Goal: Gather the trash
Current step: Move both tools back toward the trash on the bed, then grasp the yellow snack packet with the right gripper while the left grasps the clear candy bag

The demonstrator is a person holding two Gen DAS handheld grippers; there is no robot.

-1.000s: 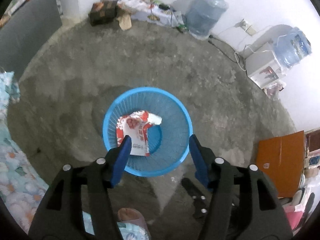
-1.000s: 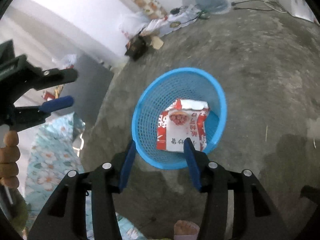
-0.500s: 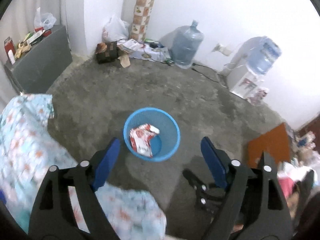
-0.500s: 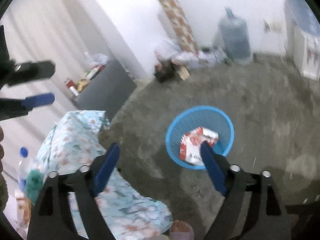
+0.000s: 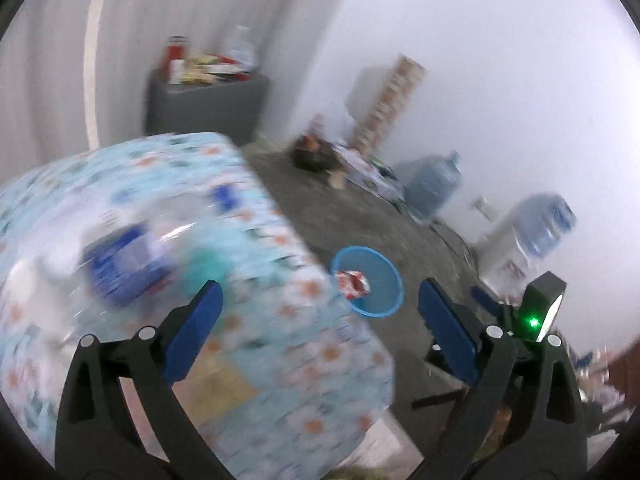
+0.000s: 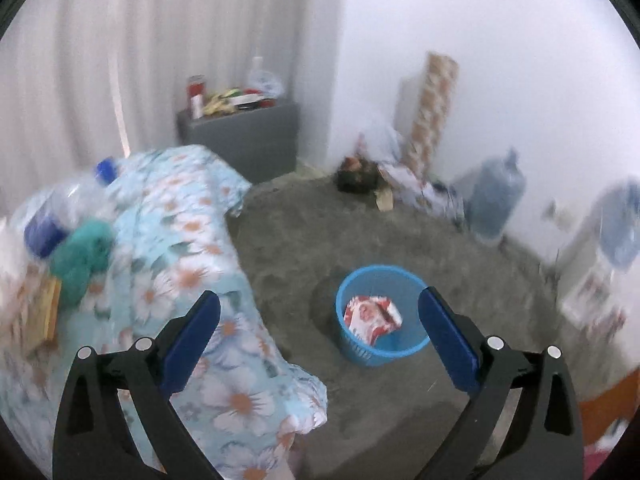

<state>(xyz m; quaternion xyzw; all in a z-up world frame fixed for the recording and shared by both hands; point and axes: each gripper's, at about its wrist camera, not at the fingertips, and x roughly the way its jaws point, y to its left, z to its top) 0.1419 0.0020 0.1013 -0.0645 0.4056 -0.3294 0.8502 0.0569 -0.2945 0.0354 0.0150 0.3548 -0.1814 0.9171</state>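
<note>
A blue mesh basket (image 6: 416, 347) stands on the grey floor and holds a red and white wrapper (image 6: 370, 317); both also show in the left wrist view, the basket (image 5: 390, 306) and the wrapper (image 5: 352, 283). My left gripper (image 5: 320, 330) is open and empty above a table with a floral cloth (image 5: 256, 248). My right gripper (image 6: 318, 336) is open and empty, high above the floor. On the table lie a clear bottle with a blue label (image 5: 120, 264), a blue-capped bottle (image 6: 105, 170) and a green crumpled item (image 6: 82, 254), all blurred.
A grey cabinet (image 6: 248, 142) with clutter on top stands at the back wall. Water jugs (image 6: 494, 200), boxes and bags line the far wall. A water dispenser (image 5: 532, 236) stands at the right. An orange board (image 6: 608, 400) lies at the lower right.
Both grippers have risen away from the basket and swung left toward the floral-cloth table. Both jaws have opened wider. The wrapper stays in the basket.
</note>
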